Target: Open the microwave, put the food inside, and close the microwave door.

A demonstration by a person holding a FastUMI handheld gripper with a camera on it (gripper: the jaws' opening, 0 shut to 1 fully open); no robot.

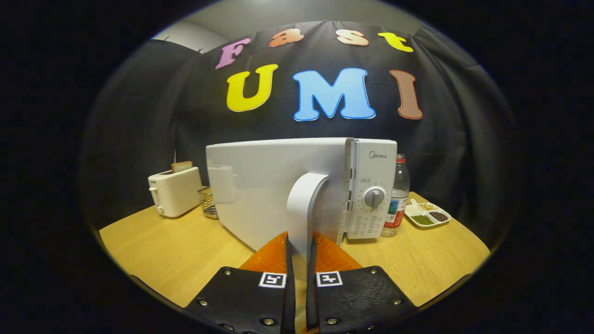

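The white microwave (373,160) stands on the wooden table (162,260), its control panel with a round dial (374,198) on the right. Its door (264,185) is hinged at the left and swung partly out, its right edge standing clear of the panel and nearest to me. A curved white handle (304,199) runs down the door's right side. My gripper (300,239) is shut on the lower end of this handle, one finger pressing on each side. The door hides the inside of the microwave.
A white toaster (174,191) with a slice of bread stands at the left, a small wire basket (208,202) beside it. Right of the microwave are a plastic bottle (398,197) and a white divided dish (427,215) of beans.
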